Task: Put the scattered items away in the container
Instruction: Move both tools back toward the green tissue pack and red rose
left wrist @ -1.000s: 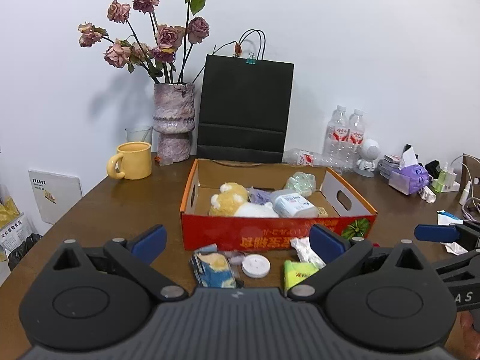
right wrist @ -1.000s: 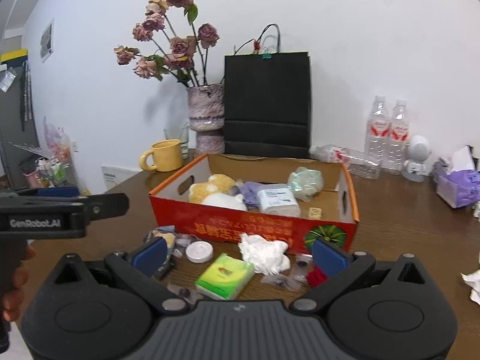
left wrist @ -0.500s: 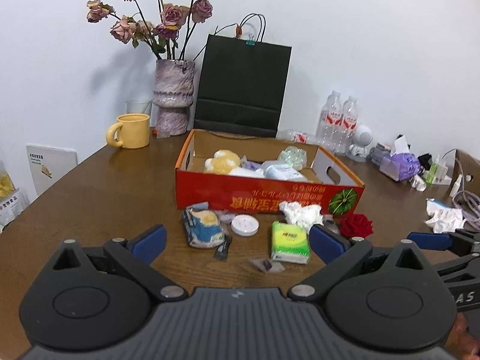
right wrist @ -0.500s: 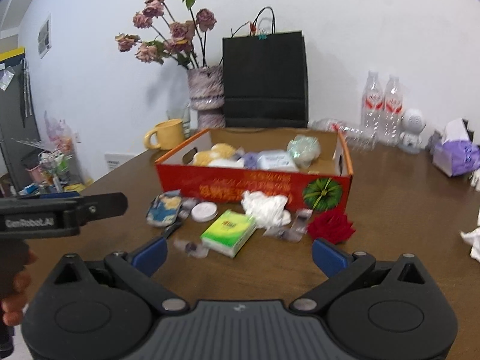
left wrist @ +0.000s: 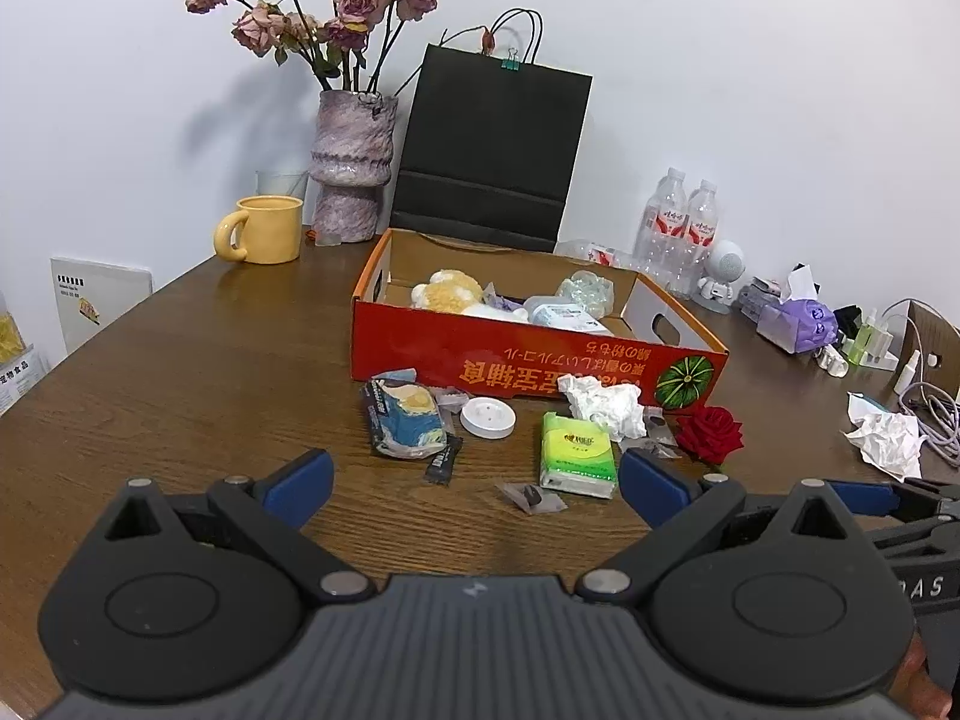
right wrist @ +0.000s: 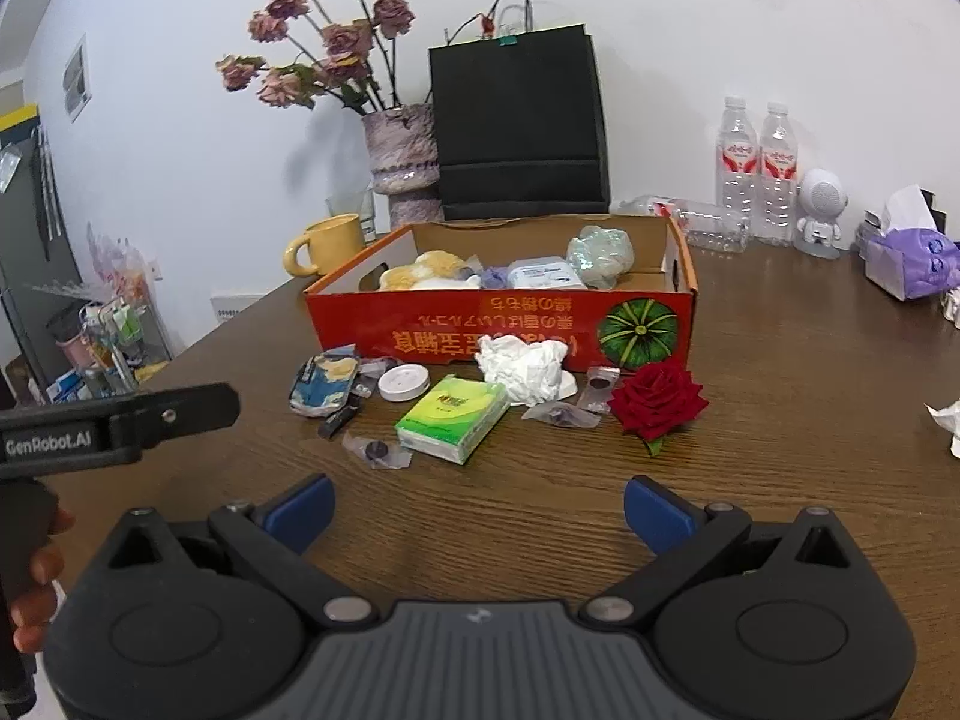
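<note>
An orange cardboard box (left wrist: pixel 528 366) (right wrist: pixel 540 324) stands mid-table, holding a plush toy (left wrist: pixel 447 294), a wipes pack and a clear bag. In front of it lie a blue-yellow pouch (left wrist: pixel 402 417) (right wrist: pixel 324 384), a white round disc (left wrist: pixel 487 417) (right wrist: pixel 404 383), a green tissue pack (left wrist: pixel 577 455) (right wrist: pixel 453 417), a crumpled white tissue (left wrist: pixel 603 405) (right wrist: pixel 522 366), a red rose (left wrist: pixel 710 433) (right wrist: pixel 657 399), a black sachet (left wrist: pixel 443 461) and small clear packets (right wrist: pixel 378 451). My left gripper (left wrist: pixel 474 483) and right gripper (right wrist: pixel 477 507) both hang open and empty, short of the items.
Behind the box are a vase of dried roses (left wrist: pixel 351 171), a yellow mug (left wrist: pixel 264 229), a black paper bag (left wrist: pixel 492 144), water bottles (right wrist: pixel 756 168), a white robot figure (right wrist: pixel 822 213) and a purple tissue box (right wrist: pixel 909 264). Crumpled paper (left wrist: pixel 888 441) lies right.
Both grippers have pulled back from the box and risen, so the scattered items in front of it now show in full. Both stay open.
</note>
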